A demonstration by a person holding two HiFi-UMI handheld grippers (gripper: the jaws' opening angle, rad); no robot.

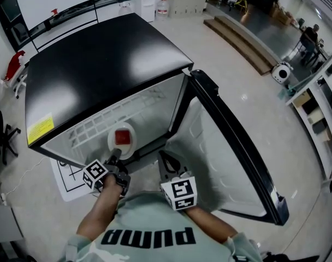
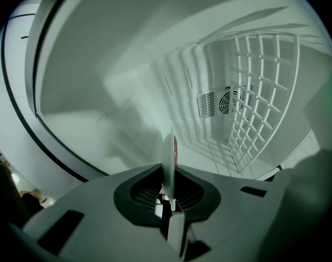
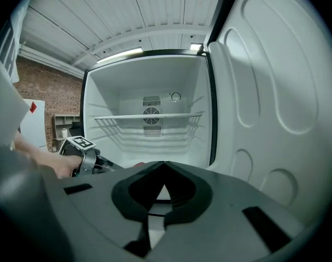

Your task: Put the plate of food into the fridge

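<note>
White plate (image 1: 122, 151): clamped by its near rim in my left gripper (image 1: 116, 155) and reaching ahead of the jaws to the mouth of the fridge (image 1: 100, 64).
Red food (image 1: 123, 137): sits in the middle of the plate, just beyond my left jaw tips.
Left jaws: pressed onto the plate from both sides; in the left gripper view it shows edge-on between them.
Plate's place: at the lower left of the opening, with the white cavity and its wire shelf (image 2: 259, 91) past it. I cannot tell whether it rests on anything.
Right gripper (image 1: 164, 157): jaws together and holding nothing; it is just beside the left one, apart from the plate, and faces the open cavity.
Fridge door (image 1: 237, 146): swung wide on my right.
Back wall: round fan vent (image 3: 151, 115) behind the shelf.
</note>
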